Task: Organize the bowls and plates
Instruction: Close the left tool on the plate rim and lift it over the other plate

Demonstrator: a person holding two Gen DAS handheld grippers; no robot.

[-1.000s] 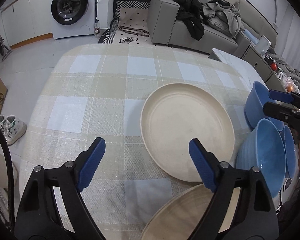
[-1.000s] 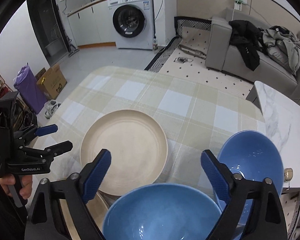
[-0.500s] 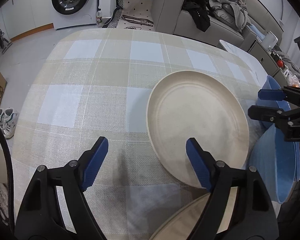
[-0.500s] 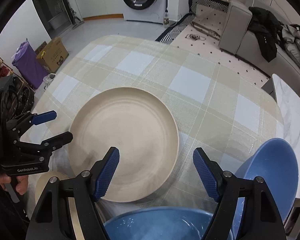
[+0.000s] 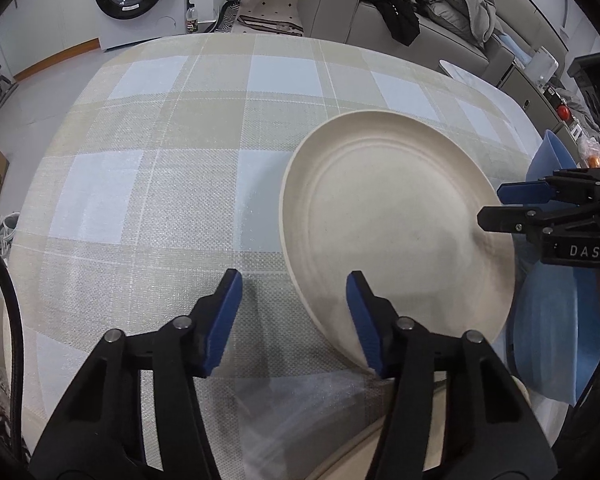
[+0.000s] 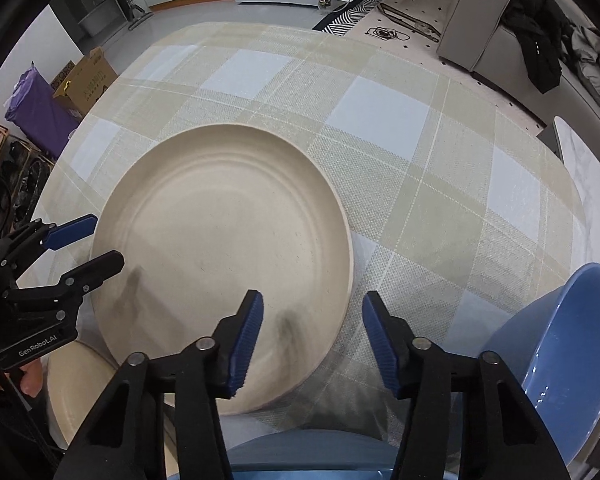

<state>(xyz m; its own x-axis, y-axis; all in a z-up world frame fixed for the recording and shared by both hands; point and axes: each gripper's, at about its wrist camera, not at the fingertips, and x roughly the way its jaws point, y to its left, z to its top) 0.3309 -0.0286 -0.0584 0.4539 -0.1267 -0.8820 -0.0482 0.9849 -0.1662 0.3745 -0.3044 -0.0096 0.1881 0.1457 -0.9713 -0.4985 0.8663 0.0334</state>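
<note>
My left tongs (image 5: 294, 312) and right tongs (image 6: 312, 334) have both just been narrowing, yet each is still spread, pinching nothing. They straddle opposite edges of the cream plate (image 6: 224, 256), which lies flat on the checked counter (image 5: 172, 168). A second cream plate (image 6: 76, 392) sits at the near edge beside my left tongs. One blue bowl (image 6: 560, 344) stands right of the plate, another blue bowl (image 6: 300, 456) just below my right tongs.

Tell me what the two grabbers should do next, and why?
Probably keep closing on the plate. The left gripper and right gripper each straddle its rim on opposite sides, jaws just narrowing but apparently not pinching yet. Then it could be lifted towards the other plate.
</note>
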